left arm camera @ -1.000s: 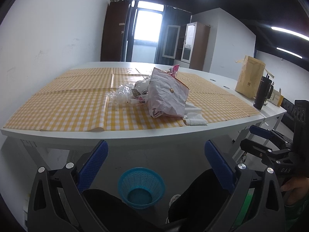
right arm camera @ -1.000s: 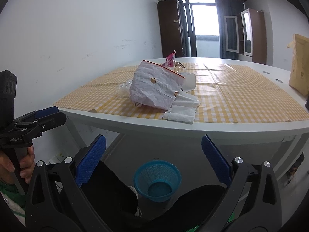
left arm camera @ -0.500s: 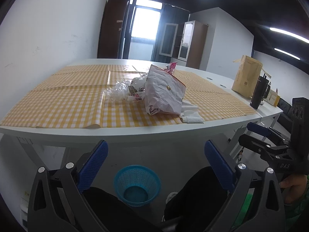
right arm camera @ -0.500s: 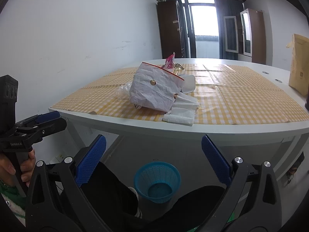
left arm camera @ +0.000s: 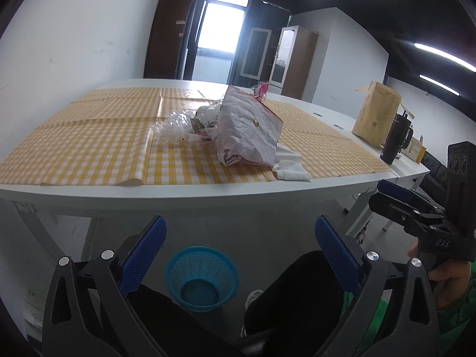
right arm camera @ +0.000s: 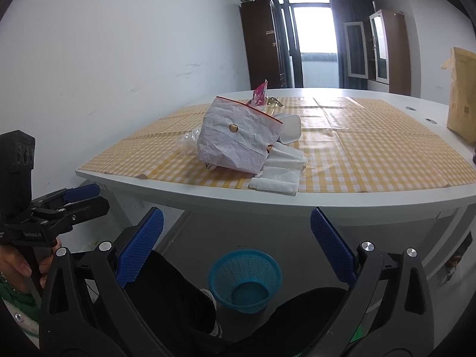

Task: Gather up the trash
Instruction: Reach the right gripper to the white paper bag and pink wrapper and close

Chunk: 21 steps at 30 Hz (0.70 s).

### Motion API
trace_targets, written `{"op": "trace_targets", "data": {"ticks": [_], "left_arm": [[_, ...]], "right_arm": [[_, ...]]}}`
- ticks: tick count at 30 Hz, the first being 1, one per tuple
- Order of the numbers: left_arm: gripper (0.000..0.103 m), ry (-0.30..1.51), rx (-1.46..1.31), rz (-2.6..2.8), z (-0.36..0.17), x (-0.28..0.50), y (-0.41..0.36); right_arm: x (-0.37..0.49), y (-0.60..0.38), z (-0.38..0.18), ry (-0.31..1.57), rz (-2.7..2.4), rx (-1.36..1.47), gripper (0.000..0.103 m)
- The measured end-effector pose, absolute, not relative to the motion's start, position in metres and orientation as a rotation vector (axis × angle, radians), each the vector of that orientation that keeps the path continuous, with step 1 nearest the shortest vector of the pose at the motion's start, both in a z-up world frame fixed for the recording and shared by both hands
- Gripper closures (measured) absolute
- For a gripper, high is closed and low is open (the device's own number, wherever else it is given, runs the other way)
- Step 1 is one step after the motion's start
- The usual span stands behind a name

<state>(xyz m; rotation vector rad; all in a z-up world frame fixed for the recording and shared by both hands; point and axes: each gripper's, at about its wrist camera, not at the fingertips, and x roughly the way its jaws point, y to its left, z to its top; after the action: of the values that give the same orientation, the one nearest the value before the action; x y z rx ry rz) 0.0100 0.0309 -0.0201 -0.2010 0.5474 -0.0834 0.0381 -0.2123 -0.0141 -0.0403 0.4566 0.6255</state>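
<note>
Both tools, left (left arm camera: 239,245) and right (right arm camera: 236,238), gape wide and empty above the blue basket (left arm camera: 202,281).

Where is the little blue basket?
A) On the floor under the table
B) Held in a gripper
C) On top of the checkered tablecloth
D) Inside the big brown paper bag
A: the blue basket sits down on the floor below the edge of the white table, in front of the person's legs, while the trash pile stays up on the tablecloth.
</note>
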Motion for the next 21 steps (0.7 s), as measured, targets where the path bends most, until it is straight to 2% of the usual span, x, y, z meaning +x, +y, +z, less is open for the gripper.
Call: {"op": "trace_targets", "data": {"ticks": [21], "left_arm": [[0.006, 0.556, -0.198, -0.118, -0.021, 0.084, 0.048]], "right_arm": [[0.121, -0.187, 0.023, 0.457, 0.638, -0.051, 0.009]]}}
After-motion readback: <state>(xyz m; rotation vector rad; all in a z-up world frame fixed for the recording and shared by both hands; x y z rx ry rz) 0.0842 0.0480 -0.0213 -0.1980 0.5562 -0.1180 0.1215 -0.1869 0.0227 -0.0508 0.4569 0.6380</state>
